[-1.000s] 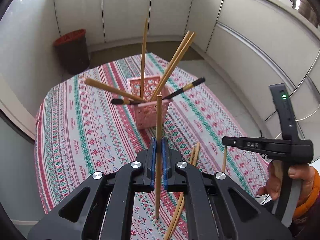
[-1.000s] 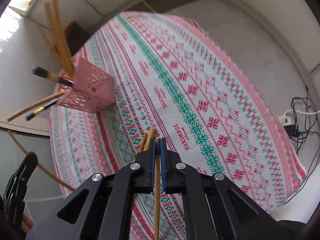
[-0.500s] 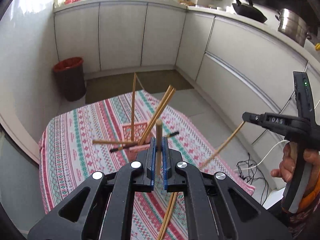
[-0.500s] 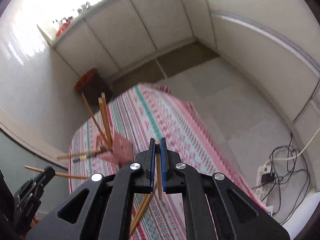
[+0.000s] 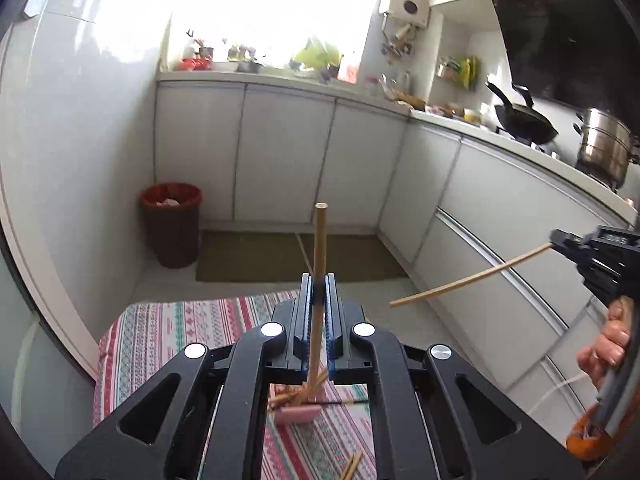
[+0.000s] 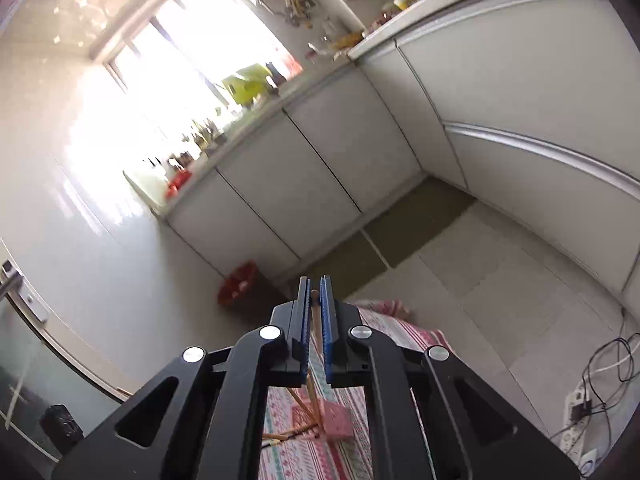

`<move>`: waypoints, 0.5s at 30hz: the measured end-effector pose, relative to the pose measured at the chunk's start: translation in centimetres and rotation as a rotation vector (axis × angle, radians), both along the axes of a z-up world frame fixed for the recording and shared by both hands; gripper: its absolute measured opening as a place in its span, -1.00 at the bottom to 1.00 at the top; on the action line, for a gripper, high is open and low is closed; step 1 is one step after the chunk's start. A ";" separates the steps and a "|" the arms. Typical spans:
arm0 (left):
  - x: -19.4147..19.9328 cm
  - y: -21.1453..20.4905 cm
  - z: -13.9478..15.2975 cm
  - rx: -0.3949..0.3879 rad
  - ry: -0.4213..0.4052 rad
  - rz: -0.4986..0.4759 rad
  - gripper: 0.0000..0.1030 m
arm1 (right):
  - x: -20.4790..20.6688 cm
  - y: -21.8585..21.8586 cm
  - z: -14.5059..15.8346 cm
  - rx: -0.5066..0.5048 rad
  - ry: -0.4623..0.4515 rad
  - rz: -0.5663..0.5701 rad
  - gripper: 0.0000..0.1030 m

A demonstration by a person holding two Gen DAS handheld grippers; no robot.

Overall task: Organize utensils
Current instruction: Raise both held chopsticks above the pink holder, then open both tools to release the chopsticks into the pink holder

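My left gripper (image 5: 318, 280) is shut on a wooden chopstick (image 5: 320, 240) that stands up between the blue pads, its blunt end high above them. My right gripper (image 6: 315, 284) is shut on another wooden chopstick (image 6: 315, 320), mostly hidden between its pads. In the left wrist view that second chopstick (image 5: 472, 278) juts leftward from the right gripper (image 5: 560, 245), held by a hand (image 5: 606, 340). Far below, the pink perforated holder (image 5: 300, 414) with several chopsticks sits on the patterned tablecloth (image 5: 160, 340); the right wrist view shows the pink holder (image 6: 336, 420) under the jaws. Loose chopsticks (image 5: 352, 464) lie on the cloth.
White kitchen cabinets (image 5: 280, 160) run along the back and right walls. A dark bin with a red liner (image 5: 170, 224) stands on the floor beside them. A wok (image 5: 524, 124) and a steel pot (image 5: 604, 148) sit on the counter. Cables and a power strip (image 6: 580, 400) lie on the floor.
Both grippers have risen well above the table, each carrying its chopstick, and tilted up toward the cabinets. The pink holder has dropped from mid-frame to low behind the jaws.
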State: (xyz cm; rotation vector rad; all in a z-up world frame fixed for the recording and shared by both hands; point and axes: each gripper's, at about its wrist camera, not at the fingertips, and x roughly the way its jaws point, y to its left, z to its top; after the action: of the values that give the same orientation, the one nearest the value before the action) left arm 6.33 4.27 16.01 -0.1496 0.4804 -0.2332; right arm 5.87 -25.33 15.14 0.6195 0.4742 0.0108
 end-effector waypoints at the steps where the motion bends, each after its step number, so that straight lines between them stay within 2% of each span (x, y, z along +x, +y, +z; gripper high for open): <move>1: 0.2 0.0 0.1 -0.005 -0.003 0.008 -0.91 | -0.2 -0.2 0.3 0.005 -0.021 -0.005 -0.90; 3: 1.3 -0.2 -0.5 -0.010 -0.007 0.036 -0.91 | -0.5 -0.1 0.9 0.020 -0.052 -0.009 -0.90; 5: 2.3 -0.6 -1.4 0.022 -0.008 0.065 -0.91 | -0.7 -0.1 1.2 0.028 -0.079 -0.005 -0.90; 11: 5.5 -0.6 -5.5 0.023 0.095 0.077 -0.88 | -0.2 1.6 1.3 0.031 -0.092 0.048 -0.90; 12: 5.6 -0.3 -5.9 0.014 0.110 0.081 -0.82 | 0.0 2.1 1.2 0.025 -0.091 0.059 -0.90; 14: 5.5 0.3 -5.9 -0.004 0.109 0.089 -0.37 | 0.4 2.8 0.9 0.018 -0.084 0.076 -0.90; 15: 5.1 0.7 -5.6 -0.013 0.095 0.102 -0.31 | 0.6 3.3 0.7 0.016 -0.079 0.086 -0.90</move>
State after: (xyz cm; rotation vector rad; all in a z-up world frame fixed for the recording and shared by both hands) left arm 11.43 4.96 10.40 -0.1981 0.5646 -0.1301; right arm 6.51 -21.98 15.89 0.6118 0.4240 0.1206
